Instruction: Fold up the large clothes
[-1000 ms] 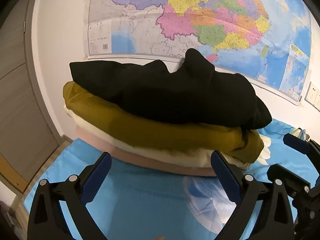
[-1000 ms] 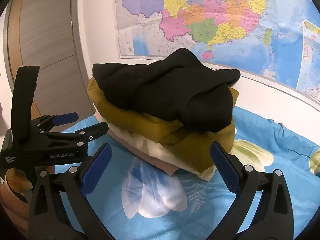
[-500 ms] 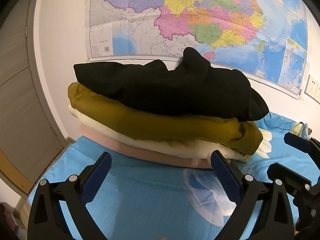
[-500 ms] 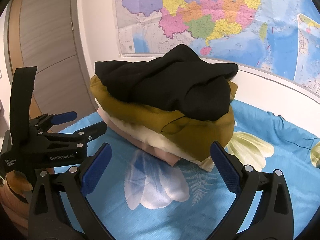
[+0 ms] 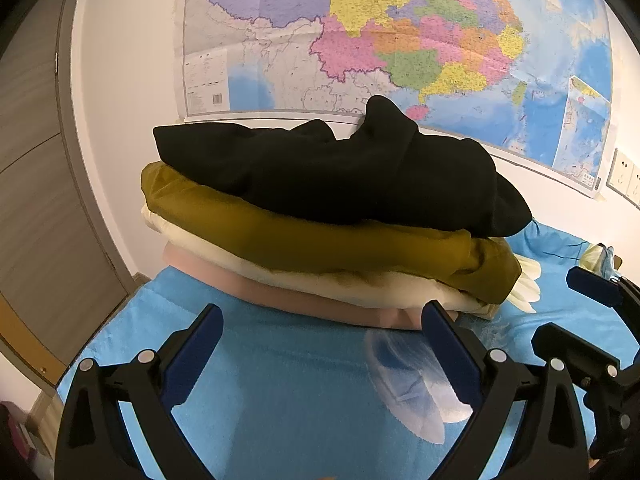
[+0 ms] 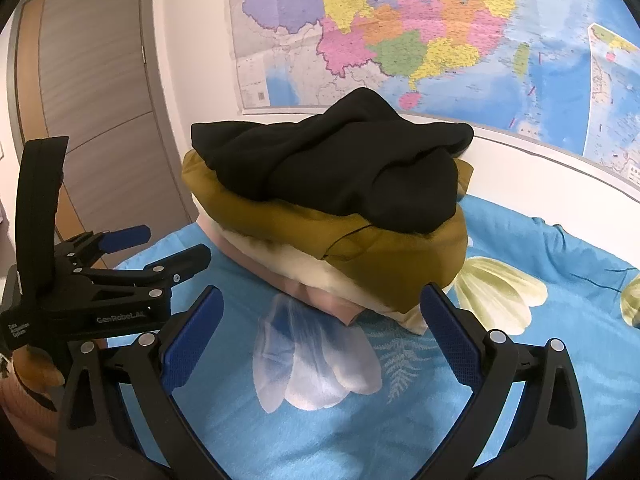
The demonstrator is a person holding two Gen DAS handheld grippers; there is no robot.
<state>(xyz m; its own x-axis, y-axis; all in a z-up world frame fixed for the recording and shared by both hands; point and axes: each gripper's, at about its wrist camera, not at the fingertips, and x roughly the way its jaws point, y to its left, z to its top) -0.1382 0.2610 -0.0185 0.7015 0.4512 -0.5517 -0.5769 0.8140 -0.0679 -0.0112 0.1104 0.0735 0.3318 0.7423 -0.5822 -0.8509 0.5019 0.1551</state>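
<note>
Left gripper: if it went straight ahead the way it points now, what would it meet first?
Probably the pile of folded clothes, around its pink bottom layer just above the blue sheet. The left gripper is open and empty; depth is hard to judge.

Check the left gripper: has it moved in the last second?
Yes. The left gripper has backed away and risen slightly: the clothes pile and wall map sit smaller and lower in its view, showing more blue sheet.
</note>
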